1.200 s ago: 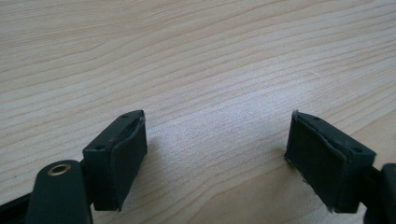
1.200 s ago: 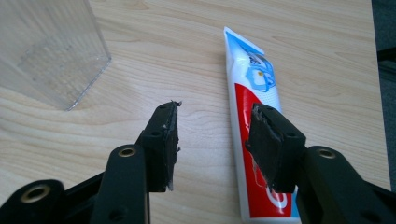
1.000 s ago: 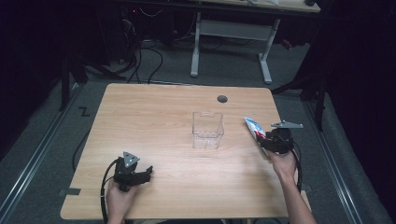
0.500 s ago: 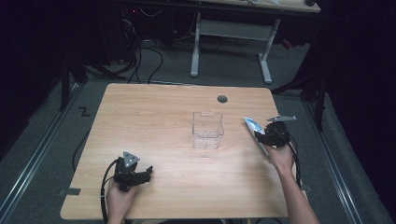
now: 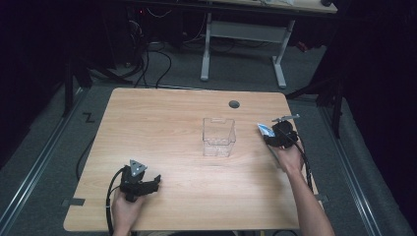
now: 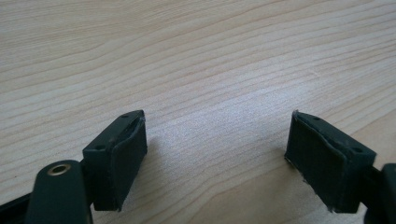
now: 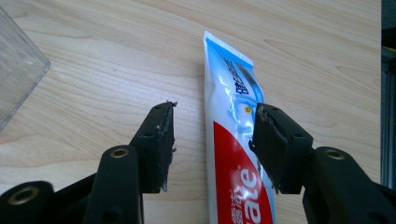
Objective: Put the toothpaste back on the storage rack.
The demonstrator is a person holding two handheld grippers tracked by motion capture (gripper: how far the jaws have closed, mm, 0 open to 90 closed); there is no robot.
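Right gripper (image 7: 212,140) fingers apart astride toothpaste tube (image 7: 233,154) | left gripper (image 6: 217,158) fingers wide, low over table (image 6: 196,56)

My left gripper (image 5: 139,183) is black, with a grey three-cornered plate on top and a black cable looping off toward seven o'clock. Its pads (image 6: 125,154) are dark, worn rubber blocks with small screw dimples. My right gripper (image 7: 212,149) has black arms with brass-ringed holes and frayed pad edges. My forearms are bare, without sleeves.
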